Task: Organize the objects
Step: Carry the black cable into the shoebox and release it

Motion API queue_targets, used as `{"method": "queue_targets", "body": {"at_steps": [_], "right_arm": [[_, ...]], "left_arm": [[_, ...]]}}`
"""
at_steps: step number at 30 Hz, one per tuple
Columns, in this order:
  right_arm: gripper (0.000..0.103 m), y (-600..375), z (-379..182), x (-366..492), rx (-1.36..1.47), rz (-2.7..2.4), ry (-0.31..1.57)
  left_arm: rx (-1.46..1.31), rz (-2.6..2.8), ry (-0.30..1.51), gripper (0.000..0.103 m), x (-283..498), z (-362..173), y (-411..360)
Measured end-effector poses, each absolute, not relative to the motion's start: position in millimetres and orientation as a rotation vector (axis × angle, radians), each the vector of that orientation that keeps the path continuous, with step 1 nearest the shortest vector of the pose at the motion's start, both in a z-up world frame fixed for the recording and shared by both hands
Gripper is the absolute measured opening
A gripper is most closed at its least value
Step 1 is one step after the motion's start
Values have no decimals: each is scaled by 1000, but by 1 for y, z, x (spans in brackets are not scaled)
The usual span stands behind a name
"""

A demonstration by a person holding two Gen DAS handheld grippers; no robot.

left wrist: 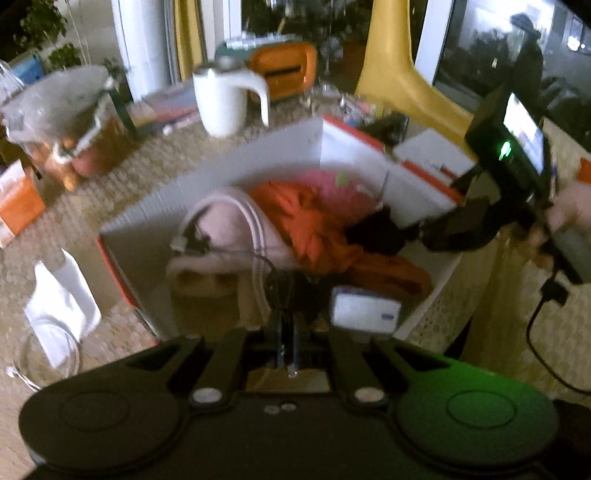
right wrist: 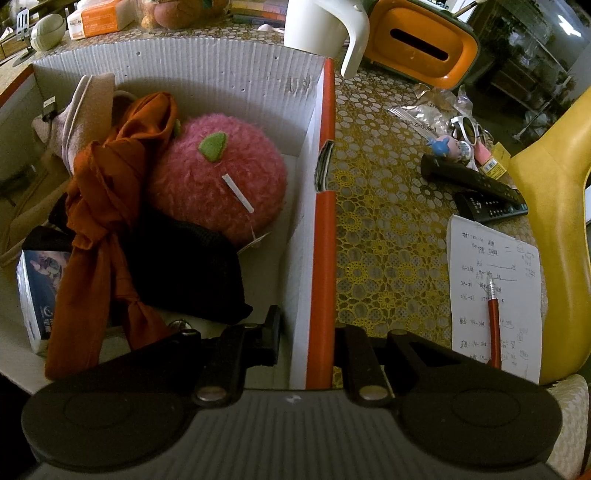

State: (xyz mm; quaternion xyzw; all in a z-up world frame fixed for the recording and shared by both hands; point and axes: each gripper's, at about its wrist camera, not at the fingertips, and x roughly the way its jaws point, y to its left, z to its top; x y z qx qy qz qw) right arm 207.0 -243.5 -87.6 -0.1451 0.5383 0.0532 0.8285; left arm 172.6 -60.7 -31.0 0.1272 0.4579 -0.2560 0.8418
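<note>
A white cardboard box with orange edges [right wrist: 320, 155] holds a pink plush ball [right wrist: 218, 181], an orange cloth [right wrist: 110, 206], a black pouch [right wrist: 192, 269], a pink cap [right wrist: 88, 107] and a small printed packet [right wrist: 37, 295]. My right gripper [right wrist: 306, 332] straddles the box's right wall, one finger inside and one outside. In the left wrist view my left gripper [left wrist: 291, 332] hangs over the box [left wrist: 258, 147], shut on a thin cable [left wrist: 258, 258] that runs to the pink cap [left wrist: 229, 221]. The right gripper [left wrist: 458, 225] shows at the box's right side.
On the lace tablecloth right of the box lie a handwritten sheet [right wrist: 495, 295] with a red pen [right wrist: 494, 325], two black remotes [right wrist: 476, 181], sunglasses [right wrist: 469, 129] and a small figurine. A white jug [right wrist: 325, 26] and orange tissue box [right wrist: 421, 44] stand behind. A yellow chair [right wrist: 561, 206] is right.
</note>
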Motion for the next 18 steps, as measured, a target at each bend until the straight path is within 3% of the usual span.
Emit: {"method": "queue_targets", "body": {"at_steps": [10, 18], "right_arm": [[15, -245, -89, 206, -310, 112, 1144], [15, -243, -89, 208, -310, 112, 1144]], "left_arm": [[315, -504, 1089, 3, 190, -56, -68], [291, -549, 1063, 23, 185, -43, -63]]}}
